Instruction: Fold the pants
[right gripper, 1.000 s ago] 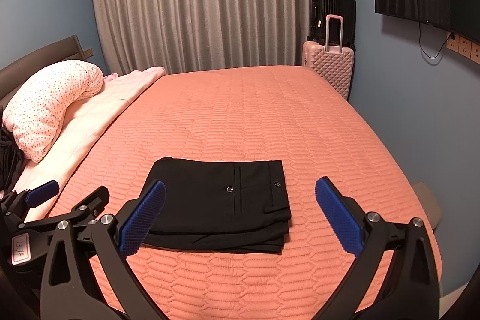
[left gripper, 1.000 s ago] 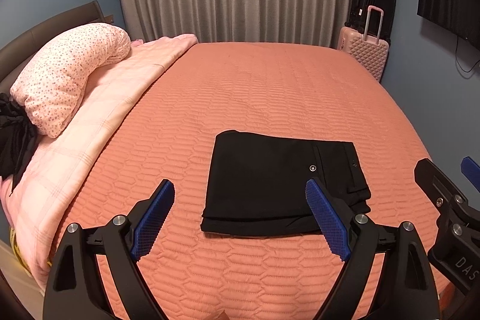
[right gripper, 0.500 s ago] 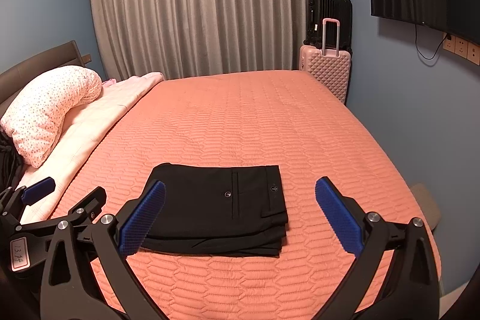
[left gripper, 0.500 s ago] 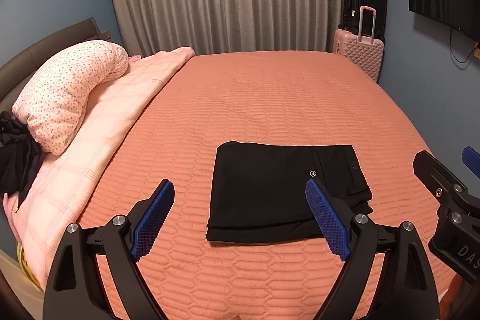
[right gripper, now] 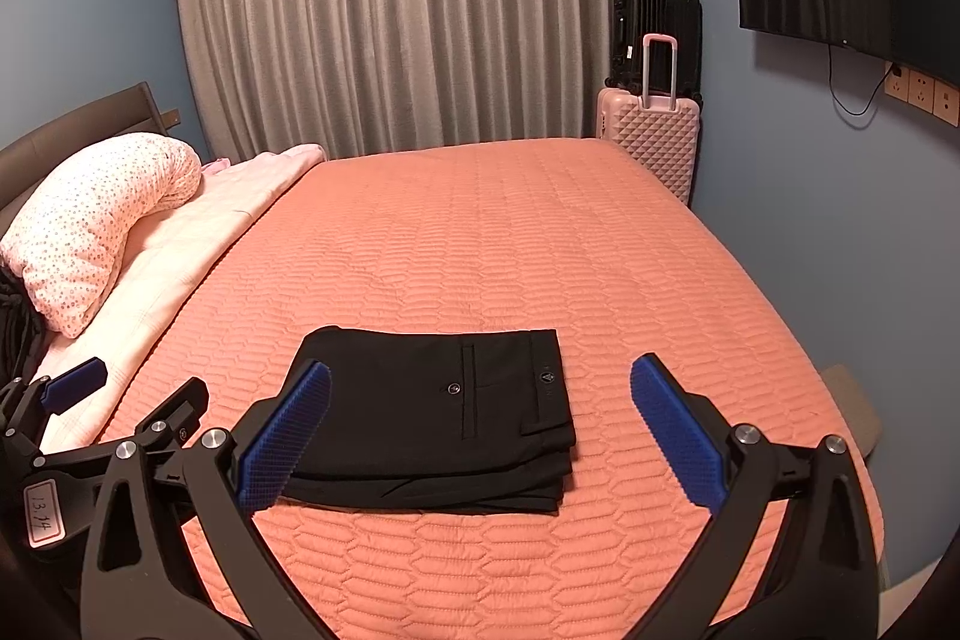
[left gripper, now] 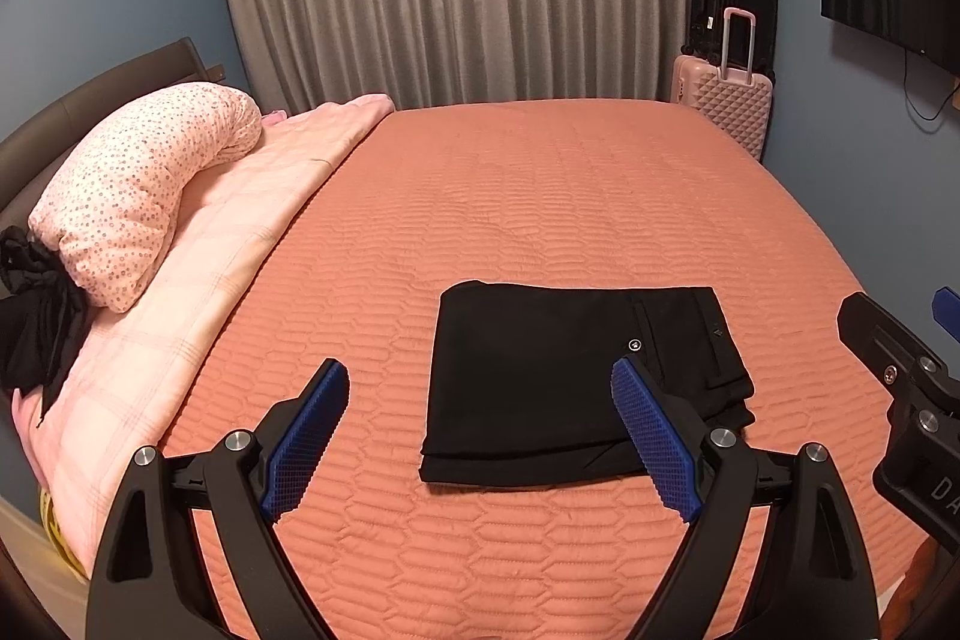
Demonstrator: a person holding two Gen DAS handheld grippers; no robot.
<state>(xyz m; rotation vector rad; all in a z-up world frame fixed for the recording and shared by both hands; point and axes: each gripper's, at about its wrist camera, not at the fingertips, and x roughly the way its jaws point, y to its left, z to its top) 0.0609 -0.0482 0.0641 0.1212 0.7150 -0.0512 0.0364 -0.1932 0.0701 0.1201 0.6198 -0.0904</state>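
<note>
The black pants [left gripper: 558, 376] [right gripper: 438, 412] are lying folded into a compact, roughly rectangular stack, flat on the orange quilted bedspread [left gripper: 540, 196] near its front edge. The waistband end is facing right, showing a back pocket with a small button and a tiny emblem on the band. Several layers are showing along the front edge, stacked fairly evenly, with the right corner layers perhaps slightly staggered. The left edge is forming a smooth, rounded fold. Nothing is touching the stack.

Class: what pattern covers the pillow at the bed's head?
Small dots on pale pink pillow; left wrist view.
</note>
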